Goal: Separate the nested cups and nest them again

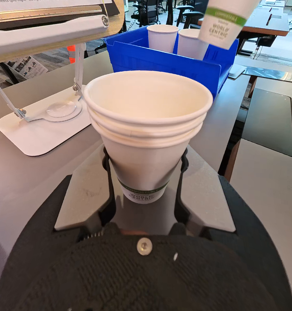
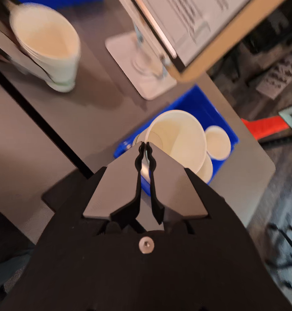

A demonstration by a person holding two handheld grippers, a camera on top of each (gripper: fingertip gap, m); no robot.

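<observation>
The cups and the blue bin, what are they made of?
The stack of cups looks like matte white paper: thin walls, rolled rims, a printed green band. The blue bin looks like smooth moulded plastic, with stiff, evenly coloured walls and a slight shine.

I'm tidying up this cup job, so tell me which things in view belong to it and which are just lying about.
Belongs to the job:
- nested stack of white paper cups, clamped in the left tongs
- single white paper cup, rim pinched by the right tongs
- two white paper cups standing in the blue plastic bin

Just lying about:
- white tilted document stand
</observation>
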